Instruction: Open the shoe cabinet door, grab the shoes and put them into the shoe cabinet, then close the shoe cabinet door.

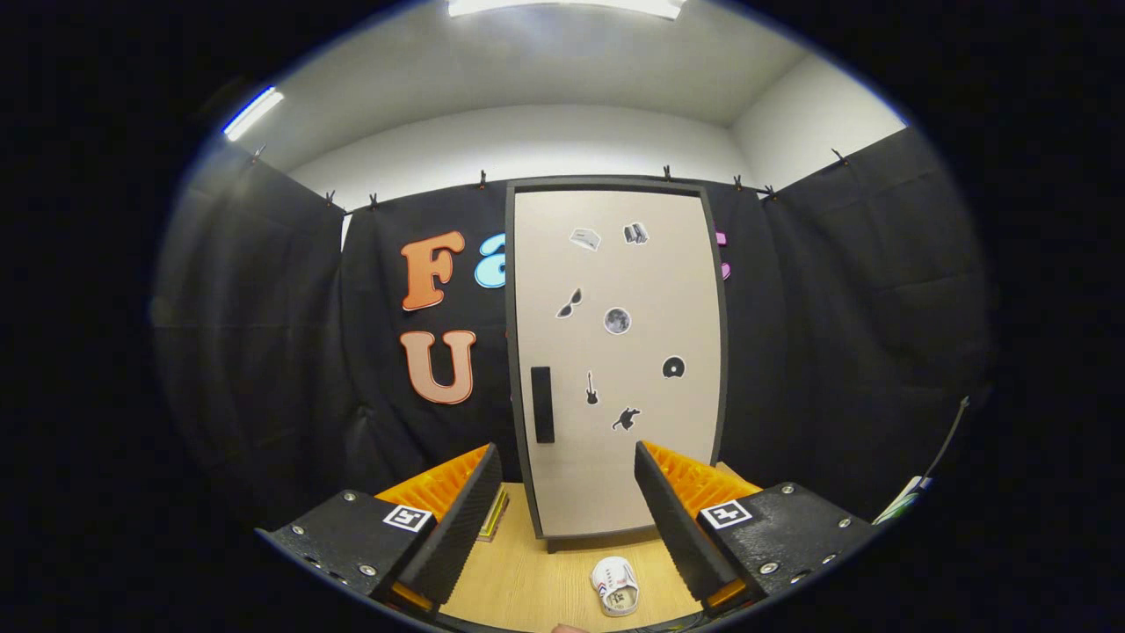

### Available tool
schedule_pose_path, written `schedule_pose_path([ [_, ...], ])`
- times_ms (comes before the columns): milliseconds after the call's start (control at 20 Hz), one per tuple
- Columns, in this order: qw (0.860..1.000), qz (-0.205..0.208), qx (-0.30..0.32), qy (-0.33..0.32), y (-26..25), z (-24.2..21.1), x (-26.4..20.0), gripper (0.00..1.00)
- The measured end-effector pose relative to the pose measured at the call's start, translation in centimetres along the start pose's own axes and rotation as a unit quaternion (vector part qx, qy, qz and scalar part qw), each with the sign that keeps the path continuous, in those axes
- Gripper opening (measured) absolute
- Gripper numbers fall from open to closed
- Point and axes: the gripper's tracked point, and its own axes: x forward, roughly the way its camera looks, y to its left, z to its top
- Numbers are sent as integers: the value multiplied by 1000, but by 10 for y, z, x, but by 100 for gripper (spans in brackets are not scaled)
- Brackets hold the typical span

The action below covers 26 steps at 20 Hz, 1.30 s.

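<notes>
A tall shoe cabinet [615, 360] stands straight ahead on a wooden table, its beige door shut and covered with small stickers. A dark vertical handle [542, 404] sits near the door's left edge. A small white shoe [615, 586] lies on the wood in front of the cabinet, between my fingers and closer to the right one. My gripper [567, 514] is open, its fingers wide apart with nothing held between them. It hovers short of the cabinet door.
The wooden table [527, 576] runs under the cabinet and shoe. A flat yellowish object [495, 517] lies left of the cabinet base, partly behind my left finger. Black cloth walls close in on both sides. A cable and a light object [905, 499] sit far right.
</notes>
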Motion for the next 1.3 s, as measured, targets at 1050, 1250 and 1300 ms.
schedule_pose_path([
  [1050, 997, 65, 0, 31, 40, -58, 239, 82],
  [1250, 997, 63, -3, 36, 41, -66, 261, 71],
  [1300, 997, 63, -2, 37, 42, -67, 265, 67],
])
